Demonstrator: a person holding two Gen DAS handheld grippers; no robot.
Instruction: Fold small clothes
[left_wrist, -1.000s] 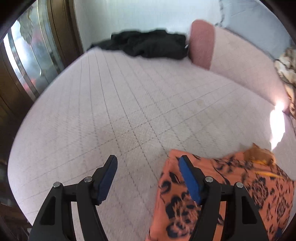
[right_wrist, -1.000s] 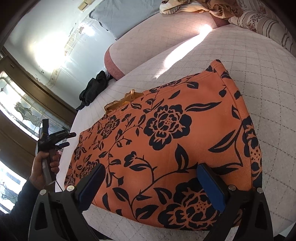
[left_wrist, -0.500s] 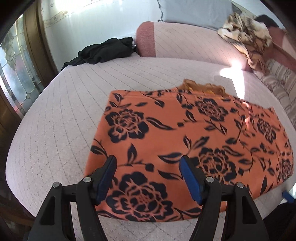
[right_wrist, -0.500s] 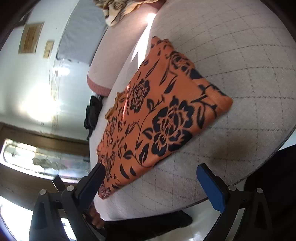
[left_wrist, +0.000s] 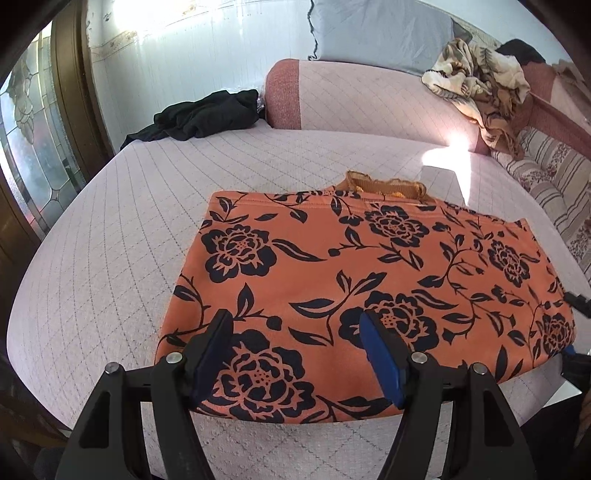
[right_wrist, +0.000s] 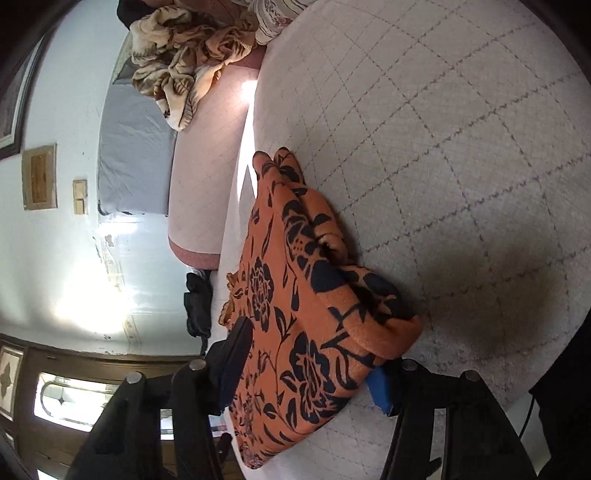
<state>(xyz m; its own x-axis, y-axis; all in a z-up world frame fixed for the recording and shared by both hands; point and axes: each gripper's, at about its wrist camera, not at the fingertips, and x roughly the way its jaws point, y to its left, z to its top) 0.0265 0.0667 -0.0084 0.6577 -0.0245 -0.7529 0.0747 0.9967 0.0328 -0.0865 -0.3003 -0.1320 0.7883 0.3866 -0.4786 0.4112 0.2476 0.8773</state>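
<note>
bed (left_wrist: 110, 236): one, pale quilted cover, loads of free room on the left side and behind the garment, near edge running right under both grippers
orange floral garment (left_wrist: 369, 280): one, folded, flat near the front edge of the bed; a second ago only its corner showed in the left view, now nearly all of it
bolster (left_wrist: 369, 99): one, pink, across the back of the bed
patterned blanket (left_wrist: 476, 81): one, crumpled up on the bolster's right end
black clothes (left_wrist: 207, 118): one heap, far back-left corner, well apart from the garment
left hand-held gripper (left_wrist: 297, 354): jaws apart, hovering over the garment's near-left part, not pinching anything
right hand-held gripper (right_wrist: 310, 369): jaws just been closing, garment's corner sitting between them, can't tell if the pads actually press on it yet; rolled on its side compared with a second ago
</note>
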